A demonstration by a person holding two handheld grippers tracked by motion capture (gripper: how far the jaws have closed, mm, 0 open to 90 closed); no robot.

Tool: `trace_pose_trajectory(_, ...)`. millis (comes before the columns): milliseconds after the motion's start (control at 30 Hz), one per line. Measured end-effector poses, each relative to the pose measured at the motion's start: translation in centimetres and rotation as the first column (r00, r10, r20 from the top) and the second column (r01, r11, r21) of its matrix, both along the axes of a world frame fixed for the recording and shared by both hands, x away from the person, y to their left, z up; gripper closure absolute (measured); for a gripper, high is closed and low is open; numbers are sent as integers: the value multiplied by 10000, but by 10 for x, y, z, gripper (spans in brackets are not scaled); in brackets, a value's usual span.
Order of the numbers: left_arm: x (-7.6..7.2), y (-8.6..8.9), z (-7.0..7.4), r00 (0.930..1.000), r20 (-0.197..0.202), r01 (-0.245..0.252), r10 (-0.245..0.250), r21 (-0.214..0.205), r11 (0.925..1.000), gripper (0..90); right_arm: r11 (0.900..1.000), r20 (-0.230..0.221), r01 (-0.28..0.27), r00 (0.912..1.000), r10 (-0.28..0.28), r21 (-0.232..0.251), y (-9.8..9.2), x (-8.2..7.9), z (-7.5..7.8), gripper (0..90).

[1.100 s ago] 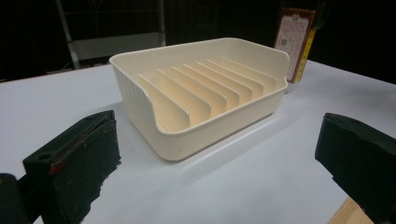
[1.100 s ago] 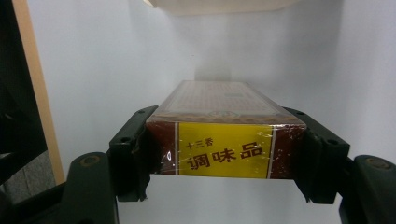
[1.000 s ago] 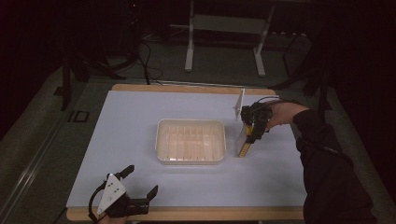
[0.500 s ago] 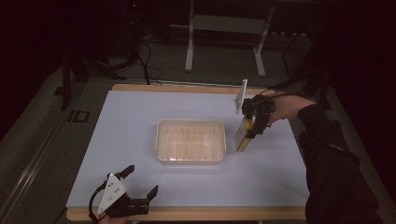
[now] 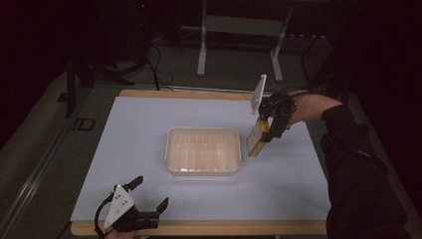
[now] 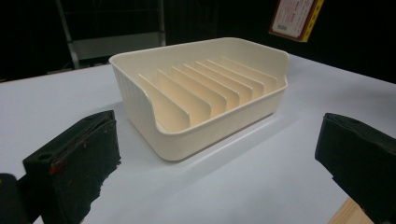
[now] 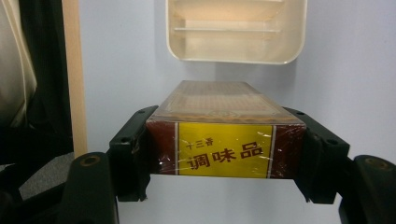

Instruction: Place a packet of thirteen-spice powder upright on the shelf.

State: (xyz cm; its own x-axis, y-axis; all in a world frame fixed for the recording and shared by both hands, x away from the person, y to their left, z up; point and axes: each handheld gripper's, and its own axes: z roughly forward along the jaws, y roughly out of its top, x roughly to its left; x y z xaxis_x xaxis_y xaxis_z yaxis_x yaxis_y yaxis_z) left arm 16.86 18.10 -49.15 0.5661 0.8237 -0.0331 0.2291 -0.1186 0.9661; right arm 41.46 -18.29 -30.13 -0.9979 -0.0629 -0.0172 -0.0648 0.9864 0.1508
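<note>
Yellow-labelled, the flat box (image 5: 255,138) is clamped between the jaws of the right gripper (image 5: 262,135) above the table (image 5: 149,124), just right of the cream slotted tray (image 5: 203,150), while the left gripper (image 5: 147,198) is held near the front edge with jaws wide apart.

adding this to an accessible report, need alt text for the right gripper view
A flat box with a yellow label of Chinese characters is clamped between the right tool's two black jaws above a pale blue table. A cream slotted tray sits on the table beyond it.
</note>
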Motion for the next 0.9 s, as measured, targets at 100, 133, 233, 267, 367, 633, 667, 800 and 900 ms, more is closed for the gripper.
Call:
trace_pose_trajectory(100,0,0,0,10000,-11,30,-30,41,10000,0,10000,-47,-12,10000,12,62,2,-2,5,317)
trace_pose_trajectory(133,0,0,0,10000,-4,29,-29,31,10000,0,9999,-42,-48,10000,49,112,3,-2,6,317)
trace_pose_trajectory(233,0,0,0,10000,-12,36,-36,26,10000,0,9997,-14,-95,10000,95,209,6,-3,10,318)
trace_pose_trajectory(267,0,0,0,10000,-18,38,-38,39,10000,0,9998,-44,-68,10000,69,191,7,-3,11,318)
trace_pose_trajectory(367,0,0,0,10000,4,29,-29,19,10000,0,9993,-31,-202,9998,203,318,11,-4,15,318)
trace_pose_trajectory(633,0,-2,-1,9999,-78,81,-80,212,9997,0,9980,-10,-397,9992,398,501,24,-7,21,318)
trace_pose_trajectory(667,0,-2,-1,9999,-76,90,-89,209,9997,0,9976,27,-438,9990,437,538,26,-8,21,318)
trace_pose_trajectory(800,0,-1,0,9999,-63,94,-93,214,9997,0,9964,-20,-518,9986,521,671,34,-7,21,318)
trace_pose_trajectory(900,0,-1,0,9999,-55,92,-91,176,9998,0,9946,-22,-602,9982,606,845,39,-7,23,318)
